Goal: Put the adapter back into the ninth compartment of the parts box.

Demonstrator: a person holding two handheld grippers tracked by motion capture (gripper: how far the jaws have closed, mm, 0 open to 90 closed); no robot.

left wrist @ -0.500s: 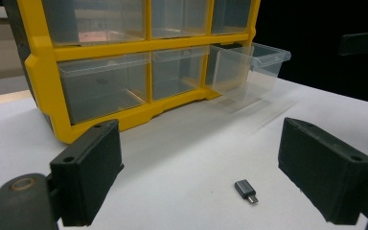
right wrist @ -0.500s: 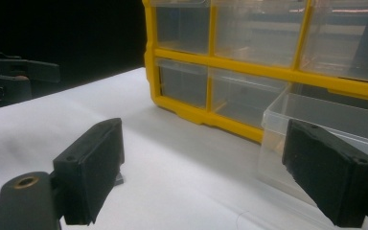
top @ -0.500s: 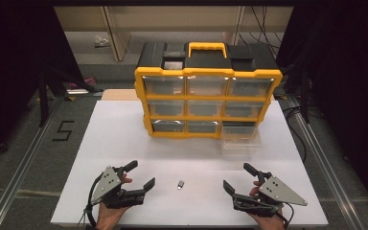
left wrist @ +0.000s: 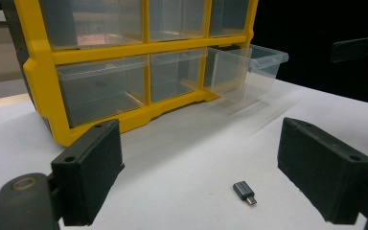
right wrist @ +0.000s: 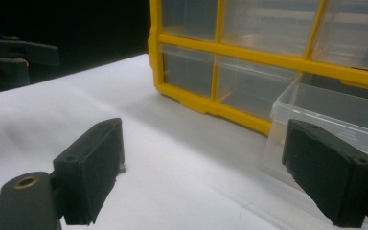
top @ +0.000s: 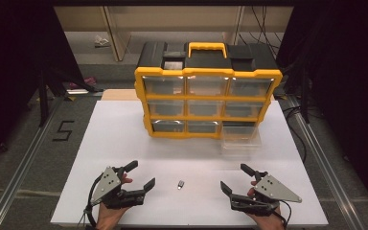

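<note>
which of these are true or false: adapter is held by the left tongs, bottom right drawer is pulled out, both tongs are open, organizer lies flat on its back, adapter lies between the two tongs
1. The small grey adapter is held by the left tongs. False: it lies loose on the white table.
2. The bottom right drawer is pulled out. True.
3. Both the left and the right tongs are open. True.
4. The yellow organizer lies flat on its back. False: it stands upright.
5. The adapter lies between the two tongs. True.
</note>
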